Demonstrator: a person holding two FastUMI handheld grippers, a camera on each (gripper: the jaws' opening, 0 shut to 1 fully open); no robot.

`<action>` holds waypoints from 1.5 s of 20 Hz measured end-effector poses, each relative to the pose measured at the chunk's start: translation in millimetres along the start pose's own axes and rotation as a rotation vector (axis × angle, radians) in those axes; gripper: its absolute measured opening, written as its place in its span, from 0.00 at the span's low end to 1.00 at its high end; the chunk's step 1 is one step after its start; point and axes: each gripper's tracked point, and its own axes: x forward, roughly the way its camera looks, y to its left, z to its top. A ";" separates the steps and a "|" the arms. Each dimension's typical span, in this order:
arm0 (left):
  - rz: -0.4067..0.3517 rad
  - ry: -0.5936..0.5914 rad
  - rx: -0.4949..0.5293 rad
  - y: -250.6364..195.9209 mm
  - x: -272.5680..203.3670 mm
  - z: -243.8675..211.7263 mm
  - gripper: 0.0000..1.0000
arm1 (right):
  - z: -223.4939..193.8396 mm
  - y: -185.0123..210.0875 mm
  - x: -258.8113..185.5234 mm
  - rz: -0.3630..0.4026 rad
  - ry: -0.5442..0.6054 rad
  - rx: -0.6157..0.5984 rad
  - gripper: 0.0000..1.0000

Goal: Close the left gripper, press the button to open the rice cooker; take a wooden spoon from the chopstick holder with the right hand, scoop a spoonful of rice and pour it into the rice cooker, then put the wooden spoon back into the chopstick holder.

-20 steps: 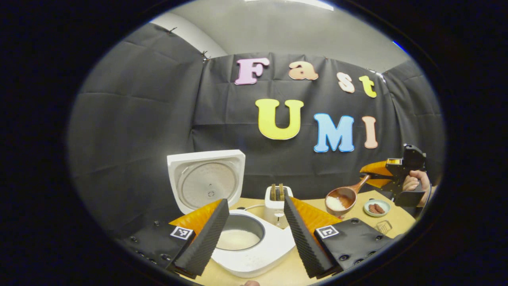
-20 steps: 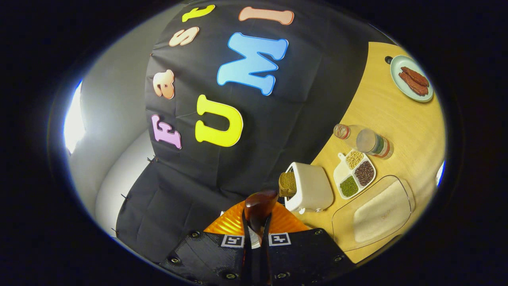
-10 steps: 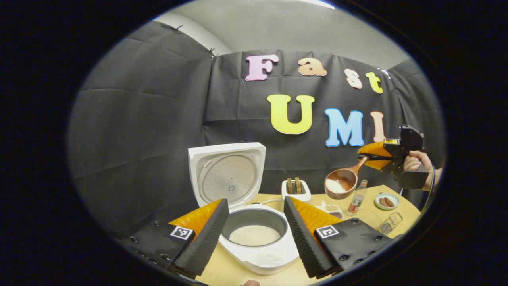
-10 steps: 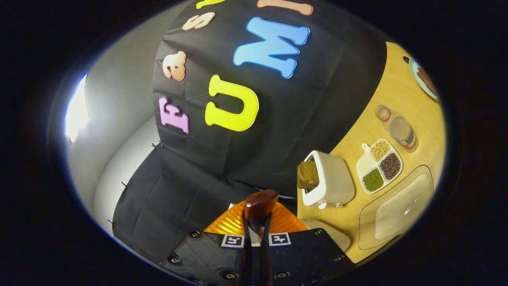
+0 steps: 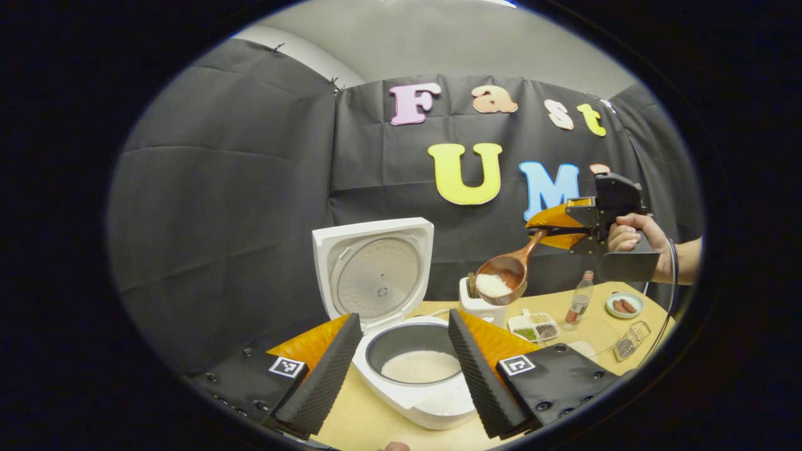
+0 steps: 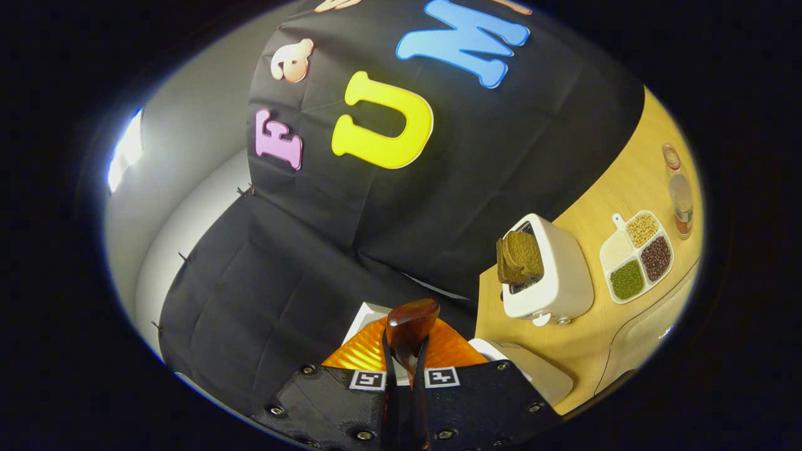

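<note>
Fingers (image 5: 332,369) of the left gripper (image 5: 401,369) spread wide, gripping nothing; rice cooker (image 5: 416,369) sits between them on the tabletop (image 5: 351,426), lid (image 5: 376,272) standing upright behind the pot, white rice in the pot. Right gripper (image 5: 544,230), seen in left gripper view up and to the right of the left fingers with a hand (image 5: 633,235) on its handle, is clamped on the wooden spoon (image 5: 504,275) by the handle; bowl holds a small heap of rice and hangs in the air above and just right of the open pot, in front of the toaster (image 5: 479,307). In right gripper view the right gripper (image 6: 404,369) has its fingers nearly together on the spoon handle, handle end poking up between them. Beyond those fingers to the right: toaster with bread slices, divided dish of beans (image 6: 639,257), bottle (image 6: 680,194). Wire holder (image 5: 630,332) far right of the left fingers, on the tabletop, too small to make out contents.
</note>
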 end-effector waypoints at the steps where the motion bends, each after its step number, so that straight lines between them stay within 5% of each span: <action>1: 0.006 0.003 -0.007 3.2 -1.4 -1.8 0.96 | -7.8 2.7 9.5 -0.006 0.019 -0.043 0.08; 10: 0.074 0.027 -0.049 22.7 -13.7 -19.4 0.96 | -90.1 37.8 79.0 0.001 0.169 -0.638 0.08; 15: 0.103 0.026 -0.055 30.5 -21.2 -21.2 0.98 | -135.9 67.1 83.1 0.114 0.215 -1.124 0.08; 18: 0.122 0.028 -0.072 33.1 -27.5 -23.2 0.96 | -149.1 91.6 67.4 0.190 0.206 -1.272 0.08; 22: 0.124 0.019 -0.082 30.7 -31.5 -20.4 0.97 | -130.0 96.6 56.1 0.196 0.170 -1.176 0.08; 30: 0.038 -0.013 -0.129 -12.4 -24.5 -4.9 0.96 | -13.9 66.4 4.5 0.089 0.052 -0.480 0.08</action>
